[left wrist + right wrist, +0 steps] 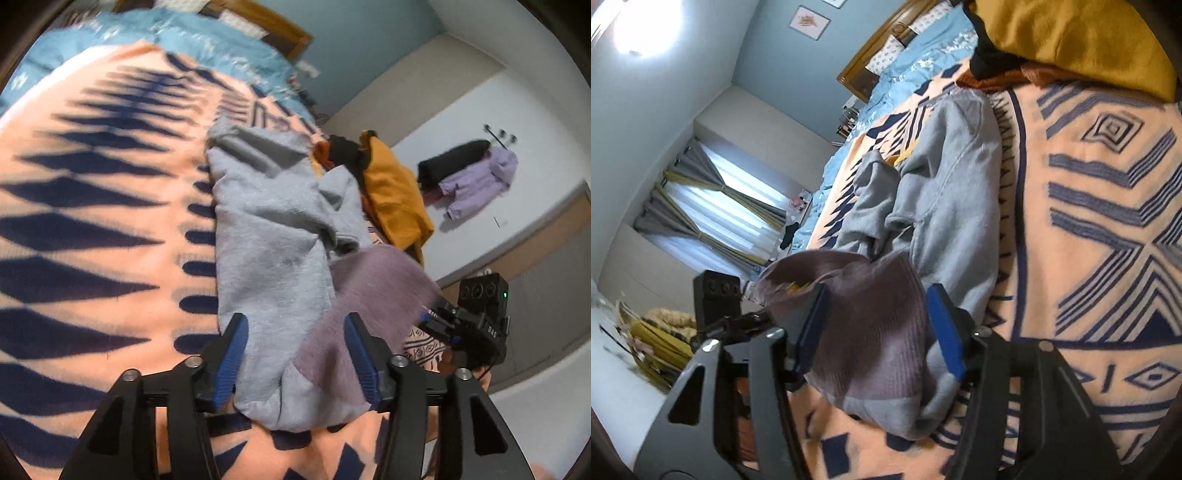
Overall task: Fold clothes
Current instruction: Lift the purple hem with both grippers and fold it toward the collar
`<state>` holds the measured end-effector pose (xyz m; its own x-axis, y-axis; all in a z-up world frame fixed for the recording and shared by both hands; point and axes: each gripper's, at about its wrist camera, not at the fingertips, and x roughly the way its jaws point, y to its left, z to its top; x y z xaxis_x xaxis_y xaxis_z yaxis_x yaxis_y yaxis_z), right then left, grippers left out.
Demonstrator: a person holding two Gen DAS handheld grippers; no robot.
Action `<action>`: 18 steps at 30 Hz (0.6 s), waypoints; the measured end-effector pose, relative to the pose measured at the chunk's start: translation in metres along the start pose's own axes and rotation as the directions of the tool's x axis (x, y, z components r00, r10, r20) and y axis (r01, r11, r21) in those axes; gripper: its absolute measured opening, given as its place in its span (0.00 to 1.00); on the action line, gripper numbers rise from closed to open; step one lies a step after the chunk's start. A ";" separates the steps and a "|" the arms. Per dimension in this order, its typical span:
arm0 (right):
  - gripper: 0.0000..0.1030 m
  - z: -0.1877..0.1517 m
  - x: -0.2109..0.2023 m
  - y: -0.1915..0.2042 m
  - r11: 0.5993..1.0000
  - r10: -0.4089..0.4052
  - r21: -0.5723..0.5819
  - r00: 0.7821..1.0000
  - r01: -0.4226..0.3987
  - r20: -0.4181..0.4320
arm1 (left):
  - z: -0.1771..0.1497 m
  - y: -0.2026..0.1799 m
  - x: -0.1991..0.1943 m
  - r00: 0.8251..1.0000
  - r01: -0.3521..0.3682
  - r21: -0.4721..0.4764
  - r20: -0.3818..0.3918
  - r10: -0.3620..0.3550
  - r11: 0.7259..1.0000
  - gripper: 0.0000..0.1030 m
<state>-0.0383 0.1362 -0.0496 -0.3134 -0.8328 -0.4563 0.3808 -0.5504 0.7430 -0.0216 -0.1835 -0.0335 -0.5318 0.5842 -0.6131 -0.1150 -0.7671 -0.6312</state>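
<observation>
Sweatshirt (273, 236) lies half folded; both grippers (295, 354) (877, 325) gape, pads clear, so regrip an edge squarely before folding.

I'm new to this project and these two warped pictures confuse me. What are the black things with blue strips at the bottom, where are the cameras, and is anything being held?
Each picture comes from a fisheye camera mounted on a handheld tool, looking forward along its two fingers. A person holds one tool in each hand. The black arms with blue pads are the left tongs and the right tongs.

Below them is a bed with a peach and navy blanket. A grey sweatshirt with a purple lining lies on it, and a mustard garment lies beyond.

Both tongs stand open with the sweatshirt's edge between the pads, so nothing is clamped.
</observation>
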 end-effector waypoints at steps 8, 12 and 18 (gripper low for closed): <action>0.56 -0.020 0.032 0.009 0.985 -0.074 -0.164 0.989 0.053 -0.126 | -0.003 -0.038 0.031 0.996 -0.029 0.239 -0.075 0.048 0.970 0.70; 0.46 -0.025 0.047 0.015 0.971 -0.109 -0.227 0.982 0.072 -0.153 | -0.004 -0.037 0.049 0.991 -0.027 0.253 -0.119 0.059 0.967 0.69; 0.09 -0.029 0.030 0.016 0.966 -0.099 -0.251 0.989 0.069 -0.107 | -0.009 -0.033 0.048 0.991 -0.041 0.249 -0.110 0.070 0.968 0.22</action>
<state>-0.0165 0.1003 -0.0654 -0.2548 -0.7760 -0.5770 0.5642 -0.6039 0.5631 -0.0355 -0.1281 -0.0465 -0.4430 0.5545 -0.7045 -0.2986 -0.8322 -0.4672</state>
